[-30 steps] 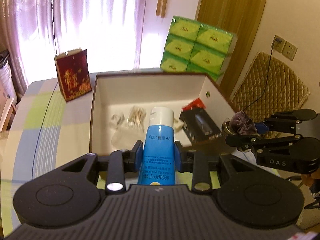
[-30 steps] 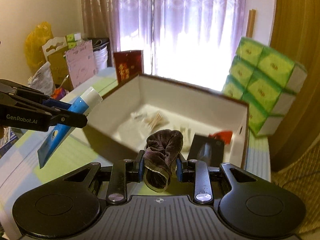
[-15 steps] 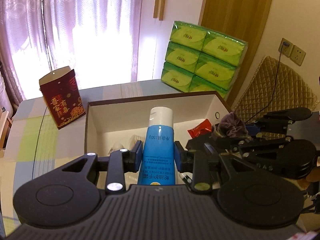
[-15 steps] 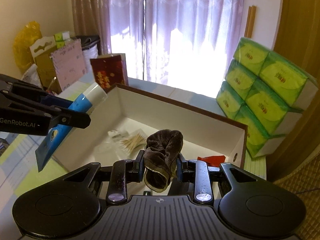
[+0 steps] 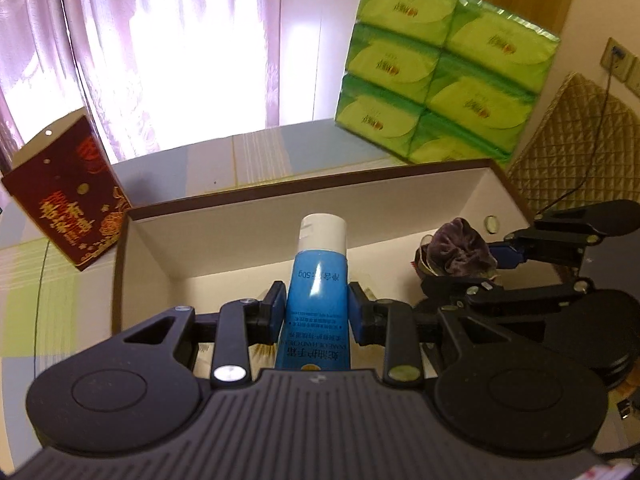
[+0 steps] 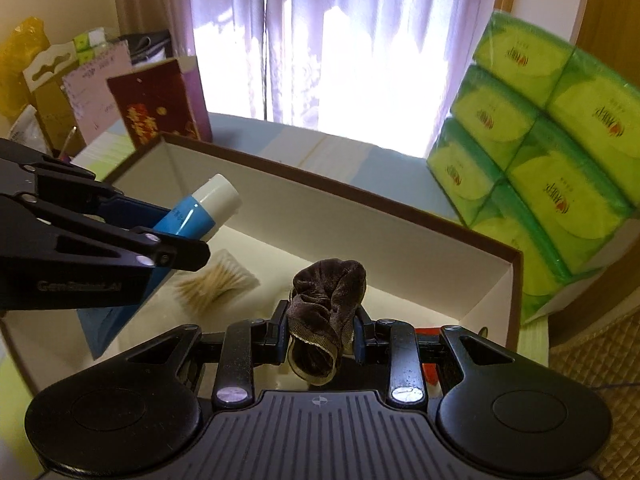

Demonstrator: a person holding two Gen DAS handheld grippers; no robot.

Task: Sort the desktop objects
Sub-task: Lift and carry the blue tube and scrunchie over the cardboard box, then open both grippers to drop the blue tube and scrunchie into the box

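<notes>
My left gripper [image 5: 317, 308] is shut on a blue tube with a white cap [image 5: 318, 280], held above the inside of the open white box [image 5: 280, 216]. From the right wrist view the same blue tube [image 6: 200, 210] slants over the box's left half, the left gripper [image 6: 176, 236] around it. My right gripper [image 6: 320, 330] is shut on a dark brown velvet scrunchie [image 6: 330, 300], also over the box [image 6: 360, 224]. In the left wrist view the scrunchie [image 5: 460, 246] and right gripper [image 5: 496, 268] sit just right of the tube. A bundle of cotton swabs [image 6: 218, 282] lies on the box floor.
A stack of green tissue packs [image 5: 436, 88] stands behind the box at the right. A dark red gift bag [image 5: 64, 196] stands to its left on the checked tablecloth. A red item [image 6: 430, 372] lies in the box under my right gripper. A quilted chair [image 5: 576, 140] is at the right.
Both grippers have moved forward and lower over the box, so its far wall and the tissue packs look nearer. The box floor is more hidden. Both grips are unchanged.
</notes>
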